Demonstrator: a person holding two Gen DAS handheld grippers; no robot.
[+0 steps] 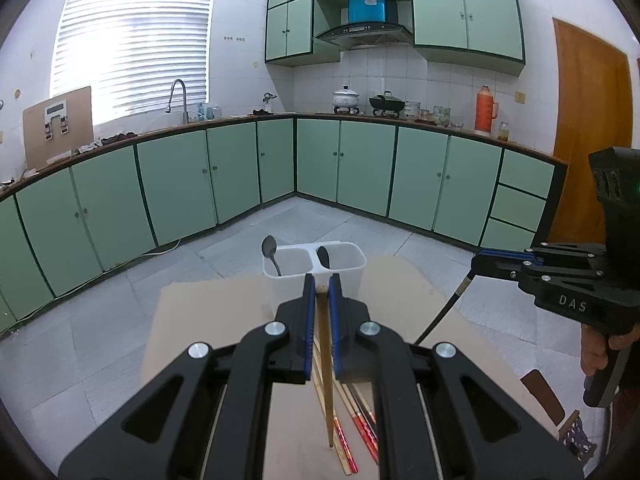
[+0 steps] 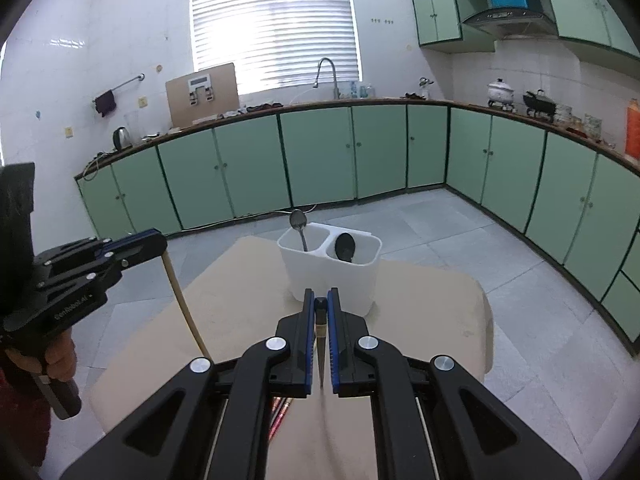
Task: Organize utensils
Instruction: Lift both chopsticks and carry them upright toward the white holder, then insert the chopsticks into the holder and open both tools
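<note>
Two spoons already in white holder (image 1: 316, 264), left hand-held gripper (image 1: 322, 282) clenched on wooden chopstick (image 1: 326, 380), right hand-held gripper (image 2: 321, 298) clenched on dark chopstick (image 2: 321, 328), both short of holder, red chopsticks (image 1: 362, 424) left on surface (image 1: 208, 320)

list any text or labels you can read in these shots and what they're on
"DAS" in pale letters on the black body of the right gripper, seen from the left wrist view.
Pale lettering on the side of the left gripper, seen from the right wrist view: too blurred to read for sure.
Label on the blue box above the range hood: too small to read.
Printed sheet on the brown board by the window: too small to read.
</note>
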